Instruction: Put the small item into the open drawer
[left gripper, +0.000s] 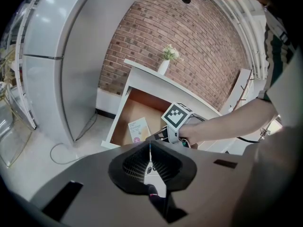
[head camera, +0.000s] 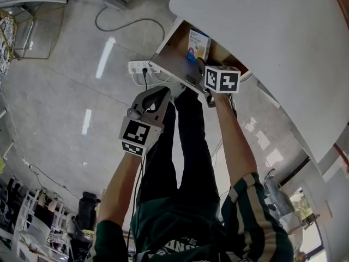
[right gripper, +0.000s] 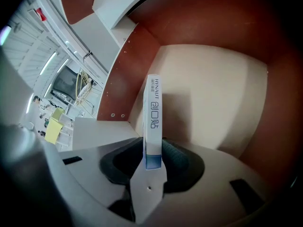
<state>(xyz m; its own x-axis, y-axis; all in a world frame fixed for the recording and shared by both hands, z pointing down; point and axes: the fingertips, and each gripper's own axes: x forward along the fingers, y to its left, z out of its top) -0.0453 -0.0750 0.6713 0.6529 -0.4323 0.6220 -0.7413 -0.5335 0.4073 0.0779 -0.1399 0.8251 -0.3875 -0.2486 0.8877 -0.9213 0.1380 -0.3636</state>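
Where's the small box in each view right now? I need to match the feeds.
Head view: the small box stands upper centre, inside the open drawer.
Left gripper view: the small box is left of centre, pale face showing, inside the drawer.
Right gripper view: the small box is dead centre, edge-on, clamped in the right gripper.
Shared landmark: the drawer's brown wooden interior.

Head camera looks steeply down past both arms onto the open drawer (head camera: 172, 64). Camera on the left tool (left gripper: 150, 148) sits back, facing that drawer from outside. Camera on the right tool (right gripper: 152, 148) is close inside it. The slim box (right gripper: 154, 110), apparently the same one, shows in all three.
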